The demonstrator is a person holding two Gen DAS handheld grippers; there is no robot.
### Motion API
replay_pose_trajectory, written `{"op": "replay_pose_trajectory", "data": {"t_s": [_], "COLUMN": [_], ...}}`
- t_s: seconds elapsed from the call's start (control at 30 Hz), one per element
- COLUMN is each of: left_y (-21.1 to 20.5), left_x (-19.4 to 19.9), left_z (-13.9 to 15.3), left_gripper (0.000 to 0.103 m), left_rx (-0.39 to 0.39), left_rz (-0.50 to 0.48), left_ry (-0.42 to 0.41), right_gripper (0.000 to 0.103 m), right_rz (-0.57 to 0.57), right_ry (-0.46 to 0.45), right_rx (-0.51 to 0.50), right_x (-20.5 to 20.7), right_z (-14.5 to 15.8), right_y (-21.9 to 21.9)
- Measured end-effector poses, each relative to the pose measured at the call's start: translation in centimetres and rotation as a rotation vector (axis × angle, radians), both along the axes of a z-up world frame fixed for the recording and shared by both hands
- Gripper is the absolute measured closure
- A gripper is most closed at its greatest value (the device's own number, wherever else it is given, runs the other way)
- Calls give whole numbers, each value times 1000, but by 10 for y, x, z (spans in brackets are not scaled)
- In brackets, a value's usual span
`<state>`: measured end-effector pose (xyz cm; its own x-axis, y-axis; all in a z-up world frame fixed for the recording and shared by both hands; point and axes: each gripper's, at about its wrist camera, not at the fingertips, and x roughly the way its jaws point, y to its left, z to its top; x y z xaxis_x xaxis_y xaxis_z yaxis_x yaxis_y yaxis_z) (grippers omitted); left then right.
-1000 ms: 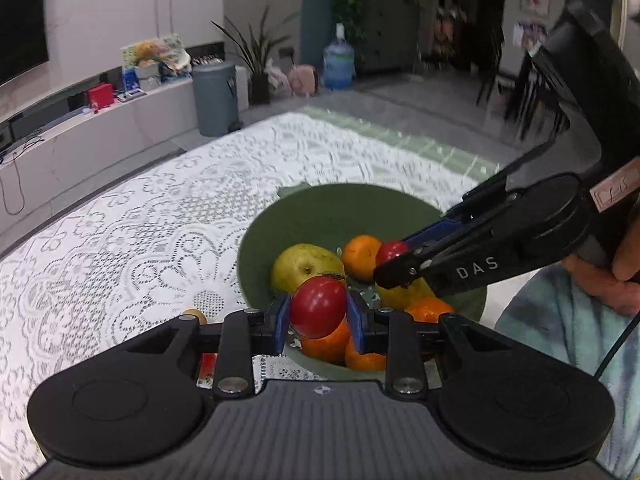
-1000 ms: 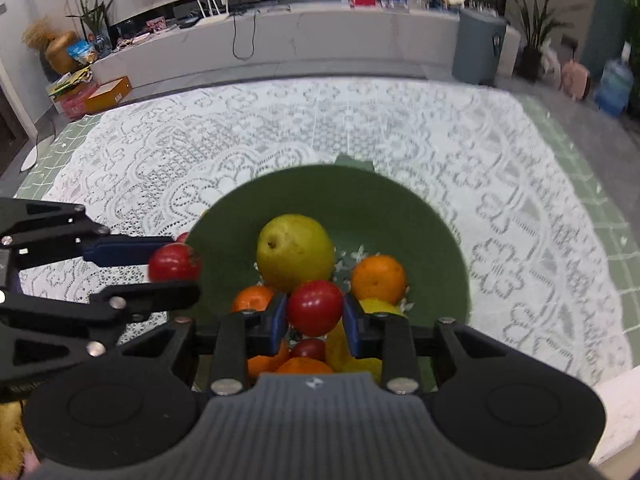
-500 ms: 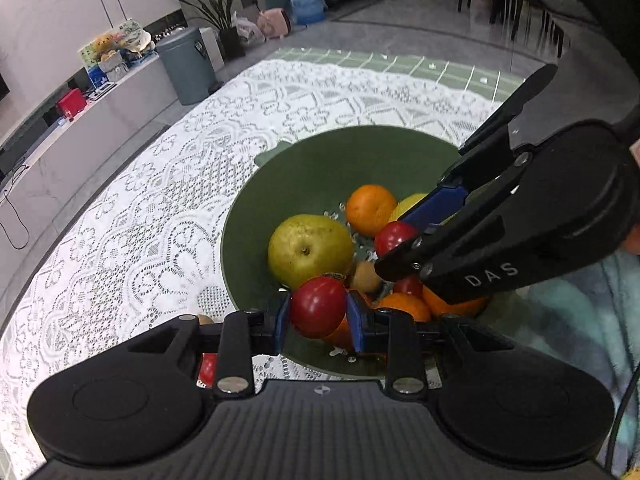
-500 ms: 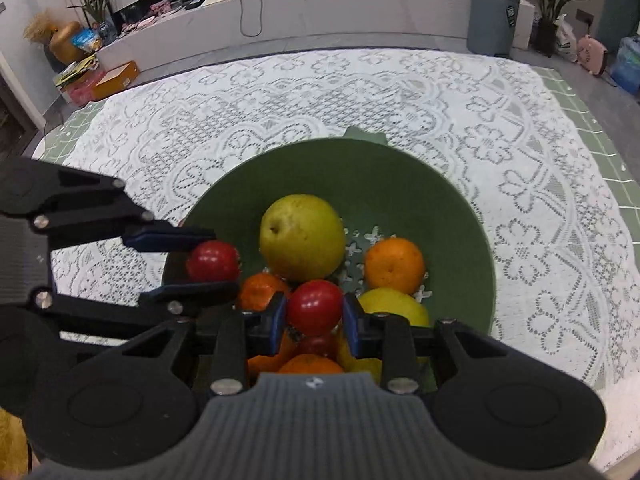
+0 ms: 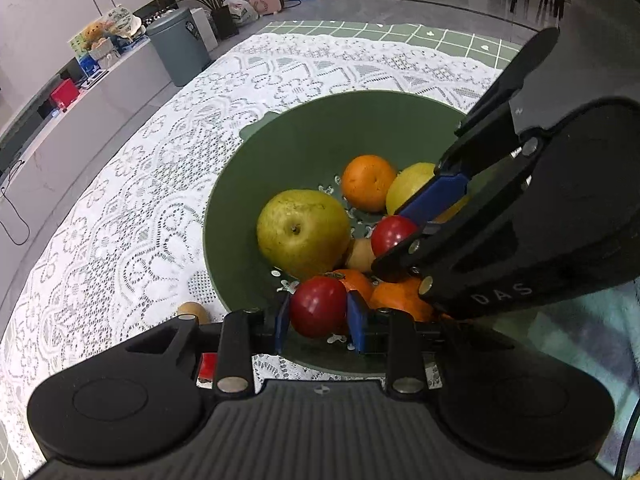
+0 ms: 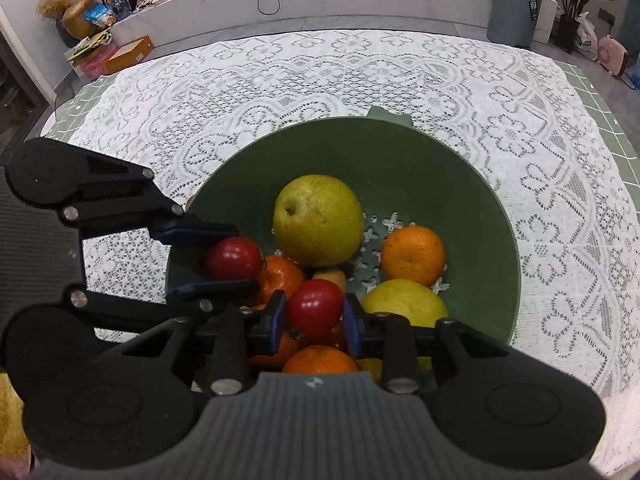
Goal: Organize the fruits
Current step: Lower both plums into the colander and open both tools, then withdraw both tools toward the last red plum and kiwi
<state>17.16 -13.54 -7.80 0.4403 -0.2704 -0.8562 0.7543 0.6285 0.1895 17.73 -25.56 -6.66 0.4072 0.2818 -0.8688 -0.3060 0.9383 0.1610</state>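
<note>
Each gripper pinched a red tomato over the green bowl (image 6: 472, 184). The left gripper (image 5: 319, 313) held one tomato (image 5: 318, 307). The right gripper (image 6: 315, 312) held another tomato (image 6: 315, 307).

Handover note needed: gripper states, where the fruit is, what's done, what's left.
Left gripper: shut on a red tomato, over the near rim of the green bowl.
Right gripper: shut on a second tomato, above the pile.
Done: pear, oranges and lemon are in the bowl.
Left: release both tomatoes; a small brown fruit lies outside on the lace cloth.
</note>
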Motion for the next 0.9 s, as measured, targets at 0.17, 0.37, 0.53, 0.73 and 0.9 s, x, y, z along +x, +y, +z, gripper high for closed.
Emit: {"op": "replay_pose_trajectory", "data": {"t_s": [0.17, 0.37, 0.53, 0.73, 0.9], "left_y": [1, -1, -1, 7, 15], "left_x": [-2, -6, -10, -15, -23], "left_z": [-1, 1, 6, 18, 28], "left_gripper": [68, 63, 58, 52, 52], "left_rx": [-3, 6, -5, -39, -74], "left_rz": [9, 17, 37, 64, 87], "left_ry": [-2, -16, -26, -42, -69], "right_gripper": [75, 75, 60, 57, 45], "right_rz": [-1, -1, 1, -24, -78], "right_ry": [6, 4, 3, -36, -121], "right_rx": [10, 7, 52, 60, 68], "right_x": [1, 1, 0, -4, -10], "right_z": [0, 0, 2, 6, 14], "right_y": [-2, -1, -5, -8, -14]}}
